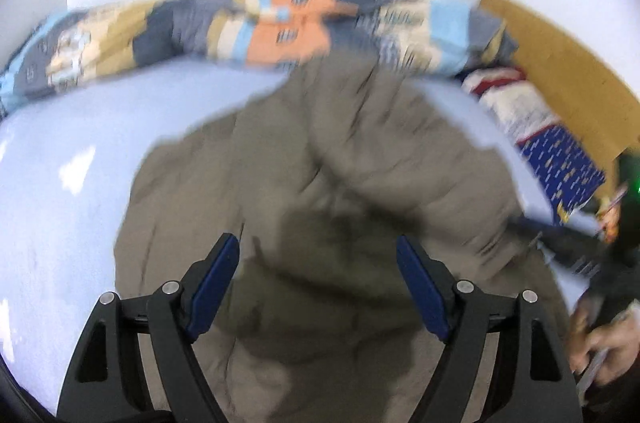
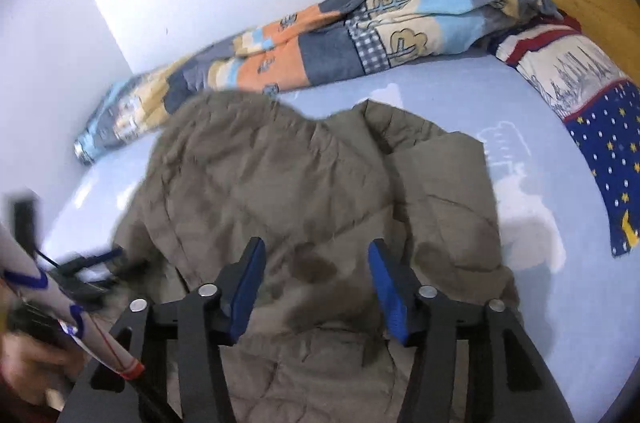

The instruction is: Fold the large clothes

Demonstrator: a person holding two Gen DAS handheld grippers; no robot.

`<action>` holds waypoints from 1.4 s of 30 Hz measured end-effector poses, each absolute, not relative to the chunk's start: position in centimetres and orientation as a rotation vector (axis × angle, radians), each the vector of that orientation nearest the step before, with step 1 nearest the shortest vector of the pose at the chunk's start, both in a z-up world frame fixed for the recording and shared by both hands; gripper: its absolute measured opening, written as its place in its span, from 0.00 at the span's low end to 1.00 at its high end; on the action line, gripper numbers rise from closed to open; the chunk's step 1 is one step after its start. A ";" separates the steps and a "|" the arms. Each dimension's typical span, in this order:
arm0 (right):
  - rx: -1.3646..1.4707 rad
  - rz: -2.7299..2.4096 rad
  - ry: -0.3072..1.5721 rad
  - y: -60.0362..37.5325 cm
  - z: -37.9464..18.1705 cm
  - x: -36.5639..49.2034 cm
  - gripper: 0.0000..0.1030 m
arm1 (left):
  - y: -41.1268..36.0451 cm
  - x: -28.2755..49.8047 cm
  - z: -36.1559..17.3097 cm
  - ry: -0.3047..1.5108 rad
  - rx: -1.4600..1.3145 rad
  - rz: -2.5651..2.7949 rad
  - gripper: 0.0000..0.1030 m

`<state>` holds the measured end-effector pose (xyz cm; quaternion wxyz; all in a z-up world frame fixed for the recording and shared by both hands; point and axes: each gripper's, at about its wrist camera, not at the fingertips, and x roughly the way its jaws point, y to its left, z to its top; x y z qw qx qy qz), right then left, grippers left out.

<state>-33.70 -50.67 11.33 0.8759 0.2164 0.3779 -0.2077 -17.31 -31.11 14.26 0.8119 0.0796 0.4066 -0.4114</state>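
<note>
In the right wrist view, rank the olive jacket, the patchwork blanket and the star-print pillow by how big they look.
1. olive jacket, though nearest the camera, which inflates it.
2. patchwork blanket, long along the wall.
3. star-print pillow, partly cut off by the frame edge, so unsure.

The left claw (image 1: 318,259) has two black plastic fingers, each faced on its inner side with a dark blue ribbed pad (image 1: 216,287). The fingers hang on black linkage arms, angular with triangular cut-outs, joined by round silver pivot pins (image 1: 171,287). The right claw (image 2: 316,263) is built alike: black arms, brighter blue pads (image 2: 386,291), and four silver pins (image 2: 207,290) in a row. At the left wrist view's right edge a hand (image 1: 608,347) shows, blurred. In the right wrist view a pale sleeve (image 2: 60,315) with blue markings and a red-orange band at its end shows at lower left.
</note>
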 end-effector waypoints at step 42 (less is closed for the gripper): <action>0.426 -0.335 0.883 -49.8 8.5 -27.7 0.55 | -33.2 -17.6 10.0 0.918 0.281 -0.851 0.81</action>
